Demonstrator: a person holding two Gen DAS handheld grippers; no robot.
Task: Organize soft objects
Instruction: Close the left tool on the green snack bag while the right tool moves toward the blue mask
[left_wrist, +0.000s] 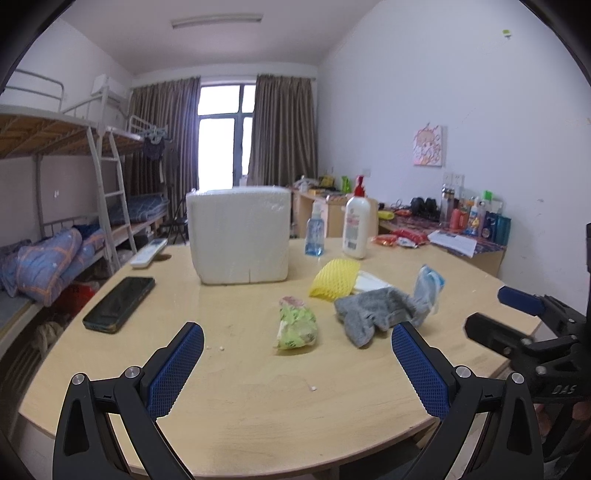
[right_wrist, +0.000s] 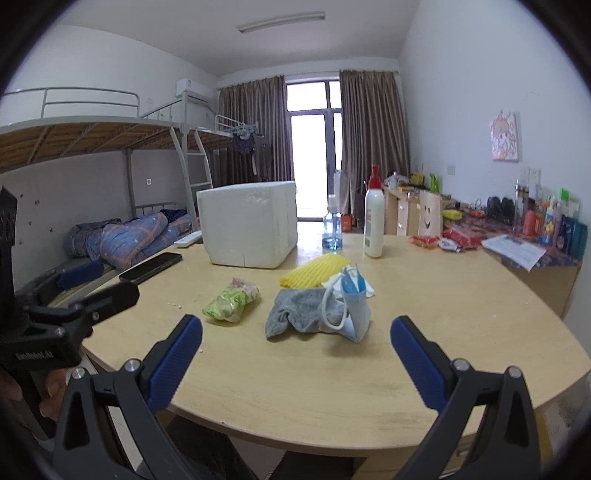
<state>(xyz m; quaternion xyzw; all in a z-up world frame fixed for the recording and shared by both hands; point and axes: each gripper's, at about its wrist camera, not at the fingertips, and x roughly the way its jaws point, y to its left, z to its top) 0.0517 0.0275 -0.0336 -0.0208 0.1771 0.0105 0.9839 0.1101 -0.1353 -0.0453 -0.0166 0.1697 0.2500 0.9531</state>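
left gripper (left_wrist: 297, 363) wide open, empty | right gripper (right_wrist: 295, 356) wide open, empty

A student dormitory room: grey metal bunk beds (left_wrist: 55, 147) with ladder, brown curtains (right_wrist: 369, 147), cluttered wooden desks (left_wrist: 476, 254).

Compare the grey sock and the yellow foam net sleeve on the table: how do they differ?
The crumpled grey knit sock is bunched with irregular folds; the yellow ribbed foam net sleeve lies flat and keeps a neat oblong shape. The sock sits nearer the open tongs, the sleeve behind it, toward the white foam box. A pale blue face mask leans against the sock; the sleeve is beside white material. Both rest ungripped on the round wooden table.
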